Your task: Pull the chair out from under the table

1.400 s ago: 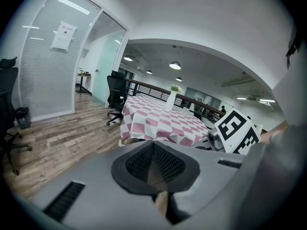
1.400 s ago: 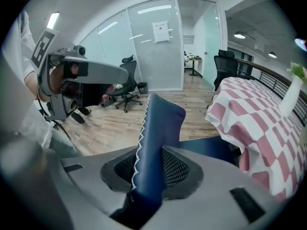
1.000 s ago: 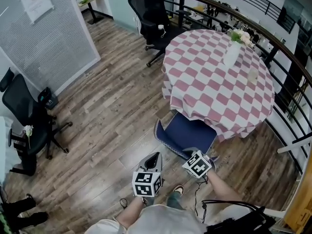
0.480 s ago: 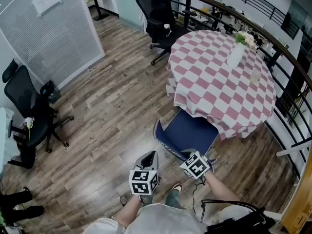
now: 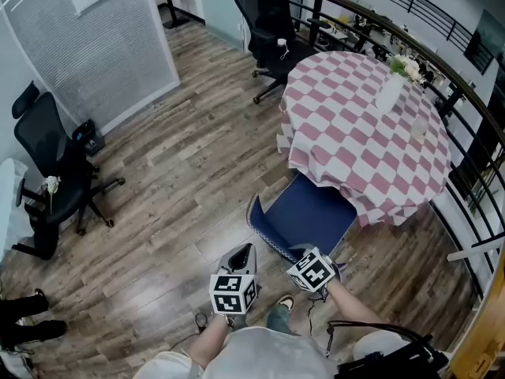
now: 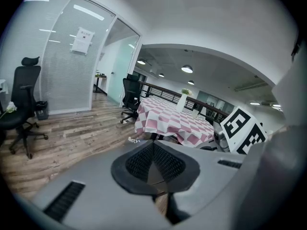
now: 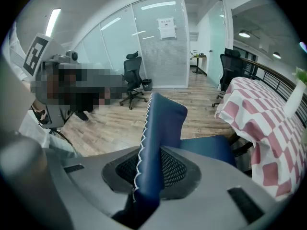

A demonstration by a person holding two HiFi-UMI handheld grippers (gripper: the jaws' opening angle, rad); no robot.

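A blue chair [image 5: 312, 215] stands with its seat partly under the round table's pink-and-white check cloth [image 5: 355, 148]. My right gripper [image 5: 304, 253] is shut on the top edge of the chair's backrest [image 7: 163, 123], which stands up between its mesh pads [image 7: 175, 169]. The blue seat [image 7: 208, 147] and the table [image 7: 268, 123] lie beyond it. My left gripper [image 5: 245, 251] hangs beside the chair, left of the backrest and clear of it. In the left gripper view its pads [image 6: 165, 164] meet at the tip with nothing between them, so the left gripper [image 6: 153, 145] is shut.
A white vase with flowers [image 5: 392, 89] and a glass [image 5: 420, 126] stand on the table. Black office chairs stand at the left wall [image 5: 47, 172] and behind the table [image 5: 272, 30]. A dark railing [image 5: 473, 133] curves round the table's far side. My shoe [image 5: 288, 305] is just behind the chair.
The blue chair has slid a little further out from under the cloth, towards me, with the right gripper on its backrest. The left gripper has moved back alongside it.
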